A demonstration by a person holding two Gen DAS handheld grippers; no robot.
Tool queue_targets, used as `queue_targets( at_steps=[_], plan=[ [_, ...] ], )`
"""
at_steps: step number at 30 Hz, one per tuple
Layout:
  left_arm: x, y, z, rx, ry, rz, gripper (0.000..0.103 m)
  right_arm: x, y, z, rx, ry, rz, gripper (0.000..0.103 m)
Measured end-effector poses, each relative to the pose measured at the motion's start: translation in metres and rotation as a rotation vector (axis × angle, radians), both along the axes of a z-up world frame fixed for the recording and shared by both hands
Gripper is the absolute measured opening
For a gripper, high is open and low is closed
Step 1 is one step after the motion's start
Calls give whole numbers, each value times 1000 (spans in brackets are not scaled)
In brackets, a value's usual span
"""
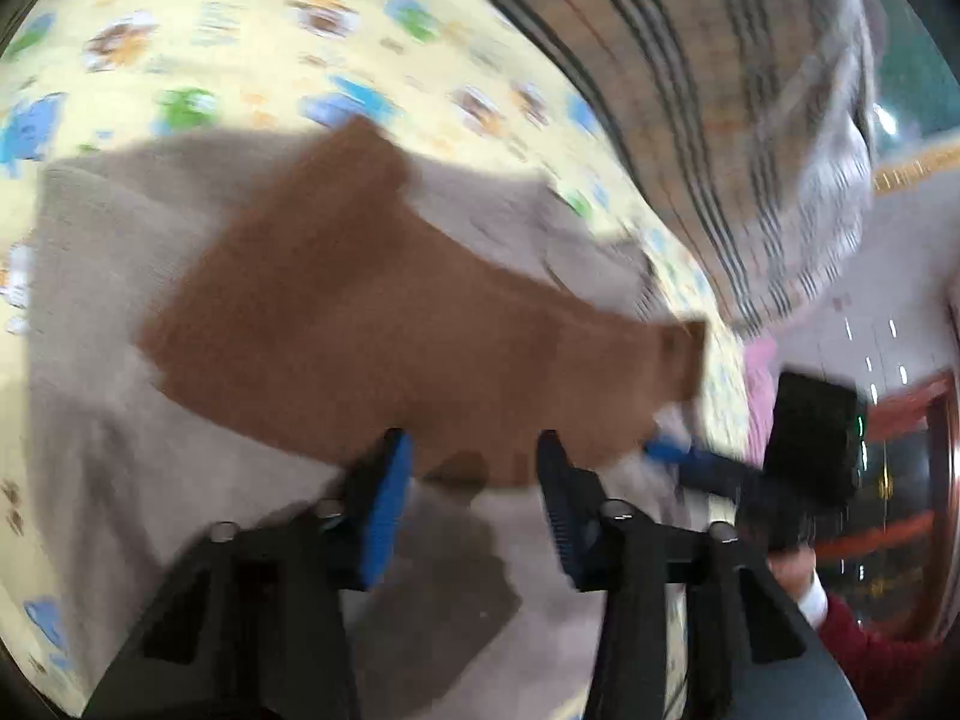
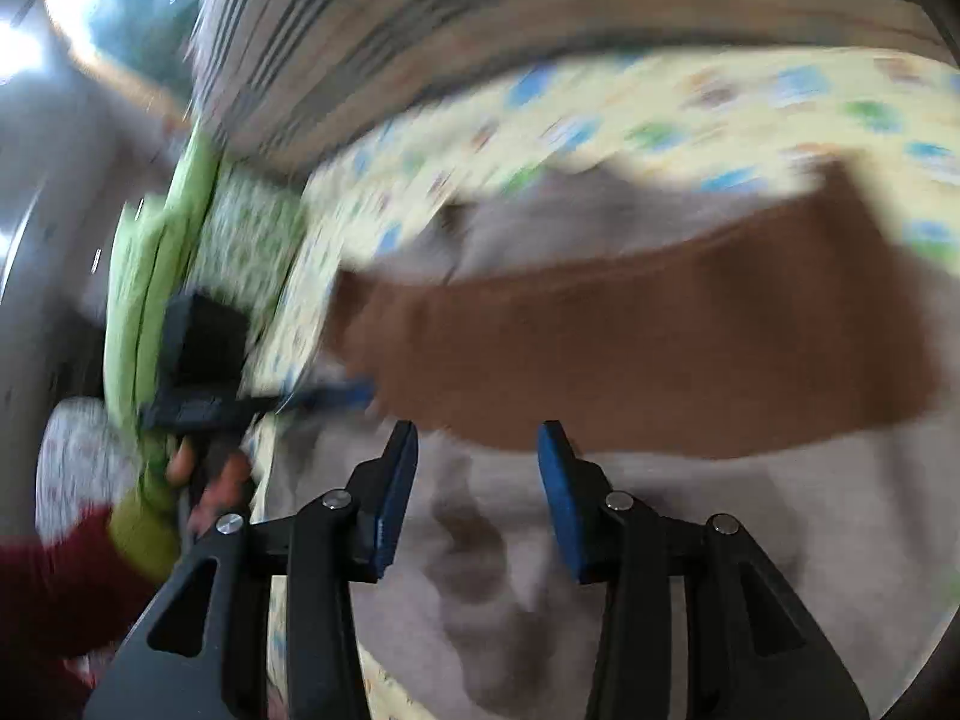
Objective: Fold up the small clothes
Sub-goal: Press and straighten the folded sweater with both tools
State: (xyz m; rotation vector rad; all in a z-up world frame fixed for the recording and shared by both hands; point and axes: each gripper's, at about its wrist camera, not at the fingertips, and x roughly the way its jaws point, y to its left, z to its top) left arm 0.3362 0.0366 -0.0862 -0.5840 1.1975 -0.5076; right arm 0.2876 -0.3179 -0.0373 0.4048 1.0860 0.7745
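A small grey-beige garment [image 1: 120, 276] with a broad brown panel [image 1: 360, 330] lies spread on the yellow cartoon-print sheet [image 1: 240, 18]. My left gripper [image 1: 474, 450] hovers at the brown panel's near edge, its blue pads wide apart and pinching nothing. My right gripper [image 2: 477, 438] stands the same way over the brown panel's [image 2: 660, 348] lower edge, jaws apart with only grey cloth [image 2: 690, 528] seen beneath. Each view shows the other gripper: the right one [image 1: 666, 453] by the panel's right corner, the left one [image 2: 354, 389] at its left end. Both views are motion-blurred.
A striped blanket [image 1: 690, 90] is heaped along the far side of the bed. A green pillow [image 2: 180, 222] lies at the bed's left end, and something pink [image 1: 759, 378] sits by the edge. A hand [image 2: 210, 480] in a dark red sleeve [image 2: 54, 588] holds the left gripper.
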Motion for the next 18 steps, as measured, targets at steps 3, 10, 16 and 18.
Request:
queue_targets(
  at_steps=[3,10,16,18],
  plan=[
    [5,22,4,25,-41,100,38,10,33,-15,-94,40,120,43],
    [4,64,17,156,-100,227,35,66,13,-7,-81,-27,-206,42],
    [-42,64,45,51,-152,239,52,24,-15,23,14,-66,-258,49],
    [-58,55,42,74,-158,203,53,-3,-33,24,-16,-78,-257,52]
  ],
)
